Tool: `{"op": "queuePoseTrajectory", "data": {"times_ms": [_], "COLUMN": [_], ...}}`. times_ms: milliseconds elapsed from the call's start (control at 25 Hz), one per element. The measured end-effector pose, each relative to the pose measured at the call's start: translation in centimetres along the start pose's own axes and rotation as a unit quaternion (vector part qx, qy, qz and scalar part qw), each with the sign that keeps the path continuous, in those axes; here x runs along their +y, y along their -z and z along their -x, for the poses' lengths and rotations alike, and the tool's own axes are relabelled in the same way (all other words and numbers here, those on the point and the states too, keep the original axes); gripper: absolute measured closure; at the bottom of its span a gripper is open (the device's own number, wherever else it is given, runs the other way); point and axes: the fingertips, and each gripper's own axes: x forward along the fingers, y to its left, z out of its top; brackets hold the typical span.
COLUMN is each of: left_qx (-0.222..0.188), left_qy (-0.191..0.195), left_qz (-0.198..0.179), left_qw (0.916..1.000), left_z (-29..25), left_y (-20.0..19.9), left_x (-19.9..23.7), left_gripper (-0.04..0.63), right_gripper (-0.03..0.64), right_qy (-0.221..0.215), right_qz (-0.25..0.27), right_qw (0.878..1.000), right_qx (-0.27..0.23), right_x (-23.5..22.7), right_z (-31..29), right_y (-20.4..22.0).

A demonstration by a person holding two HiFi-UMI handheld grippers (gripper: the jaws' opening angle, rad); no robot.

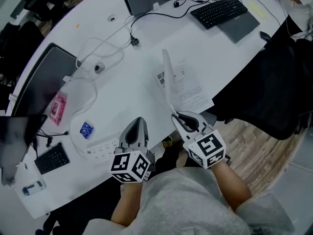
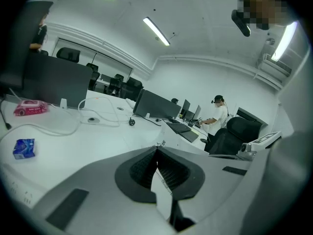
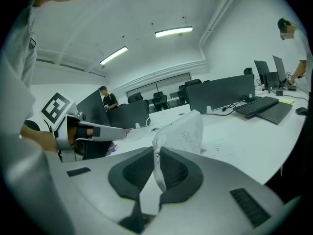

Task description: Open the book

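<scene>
A thin white book (image 1: pixel 188 89) with printed pages lies on the white table (image 1: pixel 146 97), near its front edge. One page (image 1: pixel 167 80) stands up from it, curling. My right gripper (image 1: pixel 177 117) is shut on that page's near edge; in the right gripper view the sheet (image 3: pixel 188 133) rises from between the dark pads (image 3: pixel 172 173). My left gripper (image 1: pixel 138 123) hovers to the left of the book, apart from it, over the table. Its pads (image 2: pixel 171 173) meet at the tip (image 2: pixel 156 150) and I see nothing held there.
A power strip (image 1: pixel 100 150) lies under the left gripper, with a blue packet (image 1: pixel 86 129), a pink packet (image 1: pixel 58 108) and white cables (image 1: pixel 93 62) to its left. Keyboards (image 1: pixel 218 11) and monitors stand at the back. A black chair (image 1: pixel 274 82) sits at the right.
</scene>
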Motion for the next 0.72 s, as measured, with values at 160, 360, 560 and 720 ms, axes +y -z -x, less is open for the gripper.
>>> {"op": "queuePoseTrajectory", "data": {"times_ms": [160,360,560,720], "left_qx": [-0.007,-0.012,-0.018,-0.021], "left_qy": [-0.007,-0.018,-0.026,-0.037], "left_qz": [0.000,-0.003,-0.002,0.001], "left_qw": [0.9999,0.9998,0.9995,0.9991], "left_z": [1.3,2.4,3.3,4.0], "left_y": [-0.3,-0.7,-1.2,-1.3], "left_x": [1.3,3.0,4.1,5.1], "left_gripper": [0.584,0.584,0.585,0.584], "right_gripper": [0.566,0.566,0.566,0.565], "right_qy": [-0.023,-0.055,-0.077,-0.091], "right_qz": [0.010,0.009,0.019,0.023], "right_qw": [1.000,0.998,0.995,0.991], "right_qx": [0.012,0.036,0.068,0.099], "right_x": [2.3,4.8,7.0,8.6], "right_z": [-1.6,-3.8,-5.8,-7.5], "right_y": [0.7,2.2,4.8,6.9]}}
